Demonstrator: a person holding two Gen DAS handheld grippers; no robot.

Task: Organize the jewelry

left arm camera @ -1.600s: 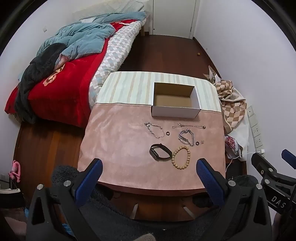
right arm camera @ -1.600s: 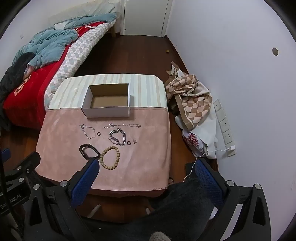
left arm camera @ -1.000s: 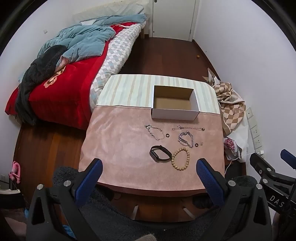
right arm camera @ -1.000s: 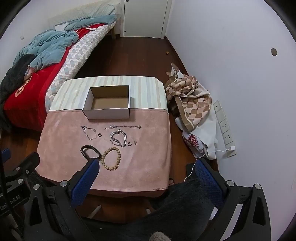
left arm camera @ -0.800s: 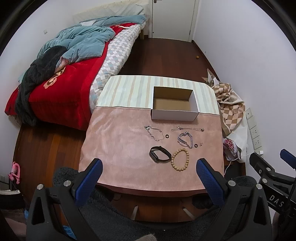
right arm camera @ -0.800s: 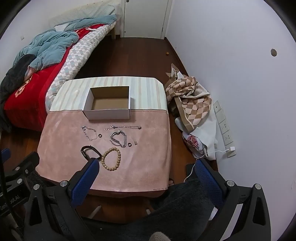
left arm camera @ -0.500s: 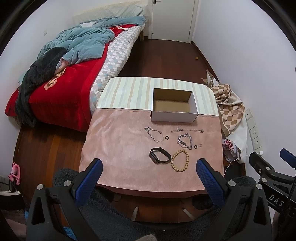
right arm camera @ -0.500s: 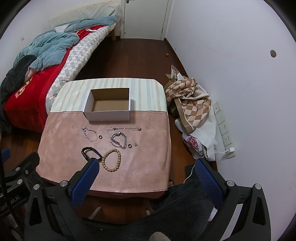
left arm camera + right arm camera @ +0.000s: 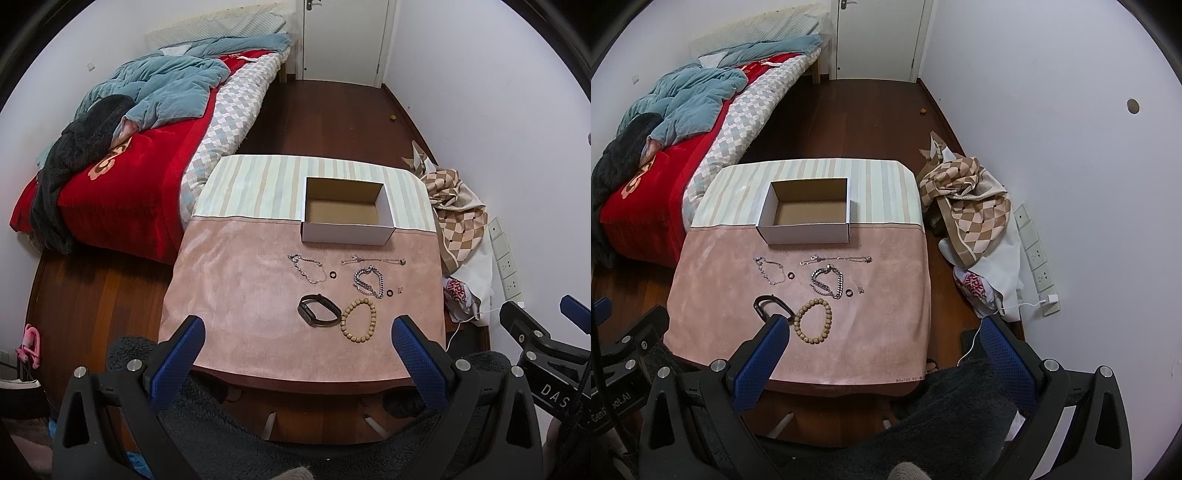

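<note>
An open, empty cardboard box stands on the table at the seam between striped and pink cloth. In front of it lie a thin silver chain bracelet, a straight thin chain, a thick silver link bracelet, a black wristband, a wooden bead bracelet, two small dark rings and a tiny earring. My left gripper and right gripper are open, empty, high above the near table edge.
The table is covered in pink cloth, striped at the far end. A bed with red and blue bedding is to the left. A checked cloth pile and wall sockets are to the right. A closed door is far back.
Both grippers have risen and pulled back a little, so the table and jewelry look smaller and lower in view. Nothing on the table has moved.
</note>
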